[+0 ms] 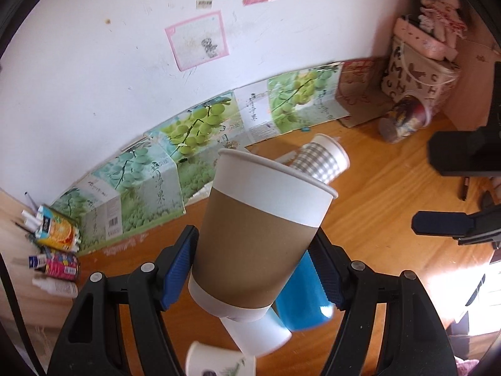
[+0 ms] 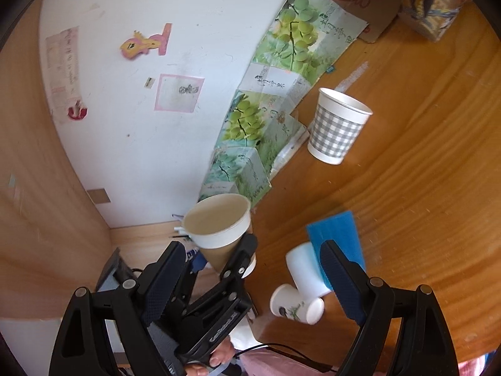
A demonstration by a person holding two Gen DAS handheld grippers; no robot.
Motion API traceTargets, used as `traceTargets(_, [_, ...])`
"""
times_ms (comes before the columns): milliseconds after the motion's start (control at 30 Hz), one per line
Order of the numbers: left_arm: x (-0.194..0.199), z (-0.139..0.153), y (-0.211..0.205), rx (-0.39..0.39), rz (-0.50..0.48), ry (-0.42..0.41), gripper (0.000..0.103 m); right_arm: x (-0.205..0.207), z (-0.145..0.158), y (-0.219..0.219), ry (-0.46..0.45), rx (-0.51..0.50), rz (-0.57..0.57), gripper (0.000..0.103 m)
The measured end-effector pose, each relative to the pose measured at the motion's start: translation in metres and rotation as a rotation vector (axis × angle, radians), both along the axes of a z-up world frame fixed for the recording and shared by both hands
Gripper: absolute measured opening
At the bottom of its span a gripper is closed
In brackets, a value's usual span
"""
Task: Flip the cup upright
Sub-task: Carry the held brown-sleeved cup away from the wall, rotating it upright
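Observation:
My left gripper (image 1: 253,266) is shut on a brown-sleeved white paper cup (image 1: 260,228), held in the air with its mouth up and tilted to the right. In the right wrist view the same cup (image 2: 219,228) shows its empty inside, pinched by the left gripper (image 2: 225,257). My right gripper (image 2: 250,279) is open and empty, above the table; its fingers (image 1: 444,222) show at the right edge of the left wrist view. A blue and white cup (image 2: 313,263) lies on its side on the wooden table (image 2: 422,172). A small white flower-print cup (image 2: 294,305) lies beside it.
A grey checked cup (image 2: 338,125) stands upright near the wall. Green grape boxes (image 1: 150,188) line the wall. Cartons and tubes (image 1: 53,244) lie at the left. A patterned bag (image 1: 416,75) and a jar (image 1: 404,119) stand at the far right corner.

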State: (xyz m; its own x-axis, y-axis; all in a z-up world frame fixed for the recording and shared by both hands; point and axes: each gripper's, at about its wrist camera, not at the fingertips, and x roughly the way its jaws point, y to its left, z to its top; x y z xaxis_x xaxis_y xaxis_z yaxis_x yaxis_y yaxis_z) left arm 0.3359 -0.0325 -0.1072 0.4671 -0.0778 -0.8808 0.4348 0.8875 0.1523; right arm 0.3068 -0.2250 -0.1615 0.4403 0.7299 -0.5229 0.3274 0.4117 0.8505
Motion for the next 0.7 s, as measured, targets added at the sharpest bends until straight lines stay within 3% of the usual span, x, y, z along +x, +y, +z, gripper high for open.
traceTargets(367, [-0.079, 0.007, -0.006, -0.060, 0.048, 0.060, 0.074, -0.067, 0.014, -0.004, -0.001, -0.113, 0.040, 0.088])
traceTargets(533, [-0.109, -0.013, -0.005, -0.035, 0.126, 0.159, 0.074, -0.097, 0.014, -0.003, -0.004, -0.161, 0.072, 0.088])
traceTargets(700, [-0.140, -0.035, 0.000, -0.087, 0.183, 0.252, 0.074, -0.123, 0.002, 0.000, 0.036, -0.191, 0.119, 0.088])
